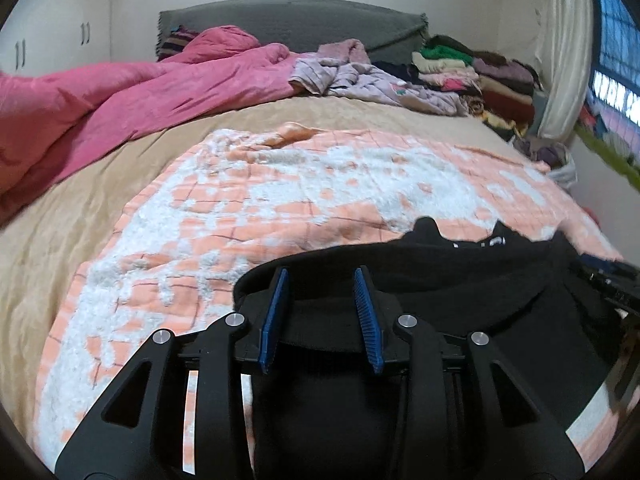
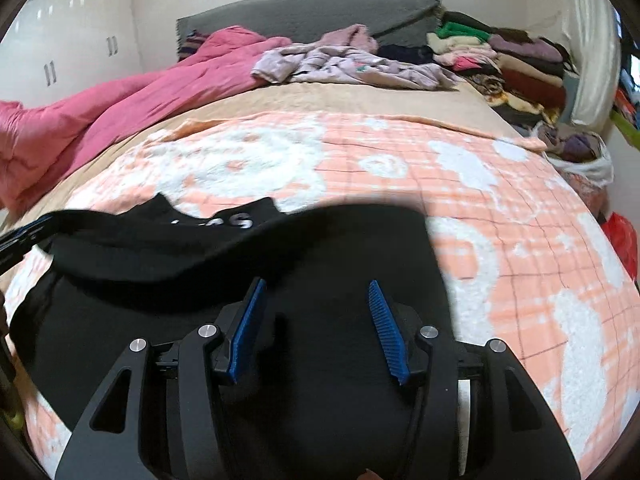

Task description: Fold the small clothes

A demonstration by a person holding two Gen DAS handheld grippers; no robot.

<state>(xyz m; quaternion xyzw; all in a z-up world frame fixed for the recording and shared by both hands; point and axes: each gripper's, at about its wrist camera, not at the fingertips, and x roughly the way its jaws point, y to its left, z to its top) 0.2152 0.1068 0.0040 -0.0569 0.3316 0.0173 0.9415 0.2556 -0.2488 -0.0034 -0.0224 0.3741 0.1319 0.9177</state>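
A black garment (image 1: 460, 280) with white lettering lies on the peach and white blanket (image 1: 280, 200), its top part doubled over into a fold. My left gripper (image 1: 320, 276) hovers over the garment's left side. Its blue pads (image 1: 274, 320) stand apart, the black folded edge showing between them without being pinched. My right gripper (image 2: 317, 282) is over the same black garment (image 2: 168, 256) at its right side, jaws wide apart and nothing gripped. The left gripper's tip (image 2: 24, 236) shows at the right wrist view's left edge.
A crumpled pink duvet (image 1: 100, 108) covers the bed's left side. Loose lilac clothes (image 1: 360, 76) lie near the grey headboard (image 1: 288, 20). A stack of folded clothes (image 1: 480, 76) sits at the back right. A red bag (image 2: 620, 236) is beside the bed on the right.
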